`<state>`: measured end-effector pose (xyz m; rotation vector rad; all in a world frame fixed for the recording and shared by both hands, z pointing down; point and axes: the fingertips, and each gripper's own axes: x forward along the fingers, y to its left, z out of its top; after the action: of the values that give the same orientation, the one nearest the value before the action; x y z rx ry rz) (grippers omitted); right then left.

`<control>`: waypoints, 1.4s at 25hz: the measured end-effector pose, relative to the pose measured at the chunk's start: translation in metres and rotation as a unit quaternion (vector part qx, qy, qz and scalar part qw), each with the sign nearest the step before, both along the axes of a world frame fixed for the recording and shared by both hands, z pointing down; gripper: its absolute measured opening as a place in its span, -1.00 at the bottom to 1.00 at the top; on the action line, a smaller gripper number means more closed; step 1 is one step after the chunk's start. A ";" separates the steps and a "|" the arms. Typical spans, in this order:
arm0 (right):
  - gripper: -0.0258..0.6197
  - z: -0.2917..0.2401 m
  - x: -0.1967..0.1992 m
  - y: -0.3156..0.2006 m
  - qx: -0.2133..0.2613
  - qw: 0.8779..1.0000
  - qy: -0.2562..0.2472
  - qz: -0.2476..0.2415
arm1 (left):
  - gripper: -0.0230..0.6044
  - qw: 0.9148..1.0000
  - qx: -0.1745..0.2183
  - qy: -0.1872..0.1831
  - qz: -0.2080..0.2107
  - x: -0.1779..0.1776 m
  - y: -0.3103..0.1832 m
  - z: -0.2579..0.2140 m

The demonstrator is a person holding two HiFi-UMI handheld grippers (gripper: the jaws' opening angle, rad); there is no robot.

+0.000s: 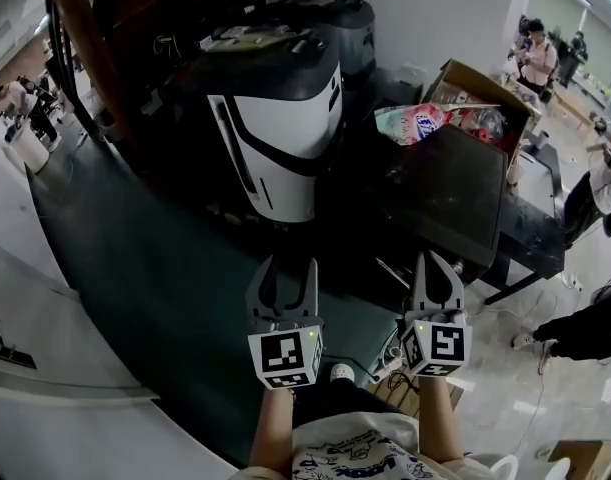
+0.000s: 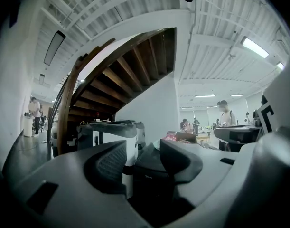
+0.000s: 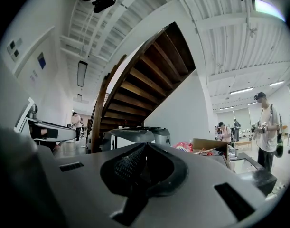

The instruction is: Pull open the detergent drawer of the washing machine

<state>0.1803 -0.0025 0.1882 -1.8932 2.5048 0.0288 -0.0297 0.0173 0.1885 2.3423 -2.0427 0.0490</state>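
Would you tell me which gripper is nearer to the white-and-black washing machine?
Left. The left gripper hangs in front of the white-and-black washing machine; the right gripper is off to its right, before the dark machine.

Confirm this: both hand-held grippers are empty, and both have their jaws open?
Not quite. Both are empty, but only the left hand-held gripper is open; the right hand-held gripper has its jaws shut together, as the right gripper view shows.

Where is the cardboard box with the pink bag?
In the head view, the cardboard box sits at upper right, just behind the dark machine and right of the white-and-black machine.
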 end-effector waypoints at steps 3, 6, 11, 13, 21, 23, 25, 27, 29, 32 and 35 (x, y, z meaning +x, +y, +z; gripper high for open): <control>-0.89 0.005 0.002 -0.017 -0.003 1.000 0.001 -0.004 | -0.24 1.000 -0.004 0.005 -0.003 0.003 -0.017 0.004; -0.89 0.010 0.007 -0.031 -0.008 1.000 -0.001 -0.004 | -0.24 1.000 -0.008 0.007 -0.004 0.006 -0.030 0.007; -0.89 0.021 0.012 -0.049 -0.023 1.000 -0.005 -0.004 | -0.24 1.000 -0.027 0.006 -0.008 0.008 -0.047 0.018; -0.89 0.026 0.013 -0.056 -0.029 1.000 -0.007 -0.002 | -0.24 0.999 -0.035 0.008 -0.007 0.007 -0.054 0.024; -0.89 0.043 0.013 -0.093 -0.042 0.999 -0.006 0.014 | -0.24 0.998 -0.055 0.015 0.015 0.008 -0.101 0.047; -0.89 0.047 0.011 -0.104 -0.045 0.999 -0.004 0.019 | -0.24 0.998 -0.061 0.024 0.022 0.007 -0.114 0.053; -0.89 0.053 0.009 -0.115 -0.050 0.998 -0.003 0.024 | -0.24 0.997 -0.068 0.037 0.031 0.005 -0.128 0.061; -0.89 0.058 0.007 -0.126 -0.053 0.998 -0.001 0.029 | -0.24 0.995 -0.076 0.047 0.041 0.004 -0.143 0.069; -0.89 0.063 0.007 -0.137 -0.056 0.998 0.001 0.034 | -0.24 0.994 -0.084 0.053 0.052 0.005 -0.157 0.077; -0.89 0.073 0.005 -0.152 -0.065 0.997 0.004 0.041 | -0.24 0.991 -0.093 0.060 0.069 0.006 -0.177 0.090; -0.89 0.087 0.002 -0.165 -0.073 0.996 0.008 0.048 | -0.24 0.989 -0.103 0.073 0.082 0.006 -0.193 0.107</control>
<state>0.1823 -0.1671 0.2748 -2.0738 2.4869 -0.1452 -0.0233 -0.1761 0.2954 2.3051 -1.6907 0.0858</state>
